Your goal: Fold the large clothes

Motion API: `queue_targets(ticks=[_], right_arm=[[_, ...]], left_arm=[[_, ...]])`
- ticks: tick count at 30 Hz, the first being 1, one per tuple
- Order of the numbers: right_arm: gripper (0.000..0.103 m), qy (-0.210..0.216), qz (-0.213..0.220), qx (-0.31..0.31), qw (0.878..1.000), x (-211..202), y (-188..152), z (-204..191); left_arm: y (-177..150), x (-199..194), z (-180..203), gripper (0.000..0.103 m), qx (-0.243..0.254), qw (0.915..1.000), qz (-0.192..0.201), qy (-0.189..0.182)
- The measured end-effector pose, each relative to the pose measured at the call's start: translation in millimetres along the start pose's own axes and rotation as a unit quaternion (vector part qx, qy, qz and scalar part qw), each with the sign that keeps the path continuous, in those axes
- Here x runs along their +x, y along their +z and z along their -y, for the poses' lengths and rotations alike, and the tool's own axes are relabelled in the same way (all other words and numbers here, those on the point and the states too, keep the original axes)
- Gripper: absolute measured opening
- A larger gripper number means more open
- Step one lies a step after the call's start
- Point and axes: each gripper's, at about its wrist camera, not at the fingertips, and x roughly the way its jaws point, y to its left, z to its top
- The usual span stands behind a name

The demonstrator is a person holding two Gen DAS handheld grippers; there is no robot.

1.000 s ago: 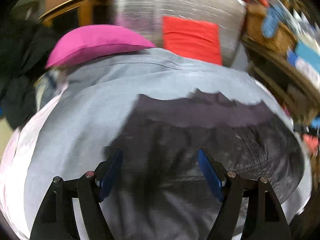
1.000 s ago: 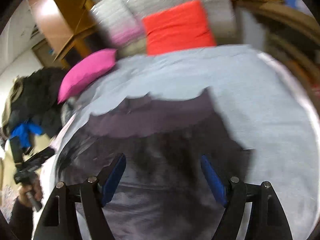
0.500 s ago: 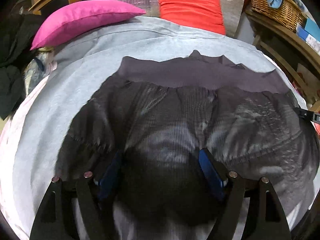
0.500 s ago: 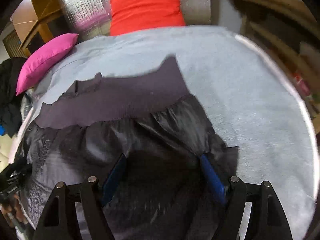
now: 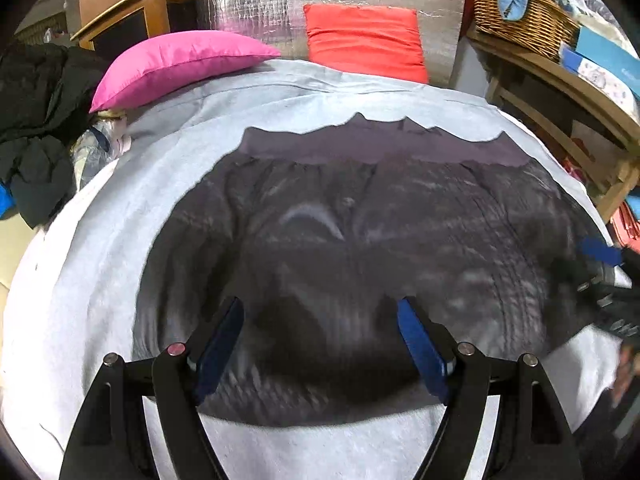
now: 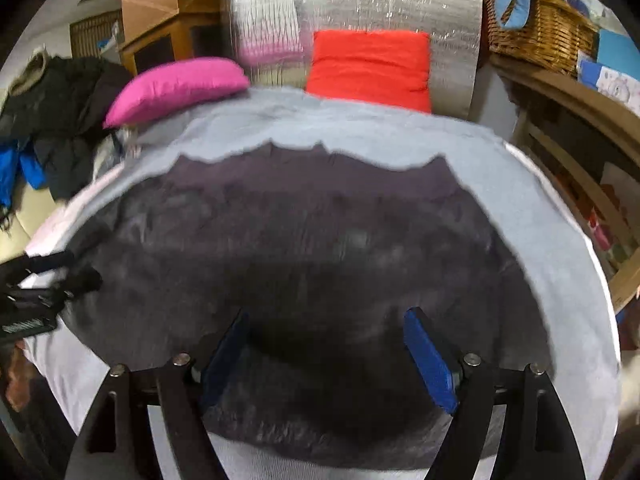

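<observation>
grey bedsheet [image 5: 120,240] | dark garment [image 5: 360,240] spread | pink pillow [image 5: 176,64], red cushion [image 5: 364,40] behind

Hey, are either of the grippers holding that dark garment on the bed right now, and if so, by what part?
Neither. The left gripper and right gripper both hang open above the dark garment, pads clear of the cloth.

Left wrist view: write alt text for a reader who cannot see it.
A dark garment lies spread on a grey-covered bed, with the open left gripper above its near edge. Pink and red pillows sit behind.
</observation>
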Motion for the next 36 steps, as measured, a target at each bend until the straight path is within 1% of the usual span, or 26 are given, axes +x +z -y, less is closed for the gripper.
queue_targets(ticks=[2, 4, 5, 7, 10, 11, 13, 15, 17, 20, 21, 23, 27, 29, 31, 36], right_arm=[[0.083, -0.005, -0.011, 0.002, 1.000, 9, -13, 2], [0.083, -0.010, -0.005, -0.001, 1.000, 13, -18, 1], [0.083, -0.013, -0.004, -0.002, 1.000, 12, -19, 0], [0.084, -0.015, -0.008, -0.002, 1.000, 12, -18, -1], [0.084, -0.017, -0.012, 0.007, 1.000, 8, -18, 0], [0.084, -0.017, -0.013, 0.011, 1.000, 4, -18, 0], [0.084, -0.003, -0.012, 0.029, 1.000, -11, -21, 1], [0.084, 0.010, -0.004, 0.049, 0.999, -29, -28, -1], [0.089, 0.018, 0.000, 0.072, 0.997, -44, -38, -4], [0.090, 0.031, -0.001, 0.101, 0.994, -67, -57, -11], [0.090, 0.033, -0.002, 0.104, 0.994, -72, -61, -14], [0.090, 0.035, -0.004, 0.102, 0.994, -82, -69, -21], [0.090, 0.020, 0.011, 0.087, 0.996, -100, -77, -31], [0.090, 0.011, 0.018, 0.081, 0.997, -107, -79, -35], [0.090, 0.002, 0.020, 0.075, 0.997, -109, -79, -35], [0.090, -0.019, 0.014, 0.068, 0.997, -107, -81, -34]], left_arm=[[-4, 0, 2, 0.080, -0.003, 1.0000, -0.004, -0.004], [-9, 4, 3, 0.080, -0.005, 0.9999, -0.008, -0.006], [-12, 6, 5, 0.080, -0.004, 0.9999, -0.010, -0.005], [-17, 12, 7, 0.084, -0.001, 0.9999, -0.012, 0.001], [-22, 15, 10, 0.084, 0.007, 0.9999, -0.012, 0.010], [-22, 11, 10, 0.084, 0.007, 0.9998, -0.012, 0.012], [-22, 1, 9, 0.084, 0.004, 0.9999, -0.010, 0.009], [-23, -13, 8, 0.084, 0.001, 1.0000, 0.001, 0.010], [-27, -32, 10, 0.087, -0.007, 0.9996, 0.021, 0.018], [-35, -55, 17, 0.090, -0.007, 0.9986, 0.046, 0.026], [-38, -64, 23, 0.091, -0.003, 0.9980, 0.054, 0.031], [-43, -74, 31, 0.095, 0.005, 0.9976, 0.060, 0.035], [-51, -88, 42, 0.096, 0.006, 0.9972, 0.061, 0.044], [-53, -90, 44, 0.096, 0.002, 0.9977, 0.057, 0.037], [-53, -90, 45, 0.096, 0.000, 0.9980, 0.054, 0.033], [-54, -91, 45, 0.096, -0.005, 0.9981, 0.048, 0.039]])
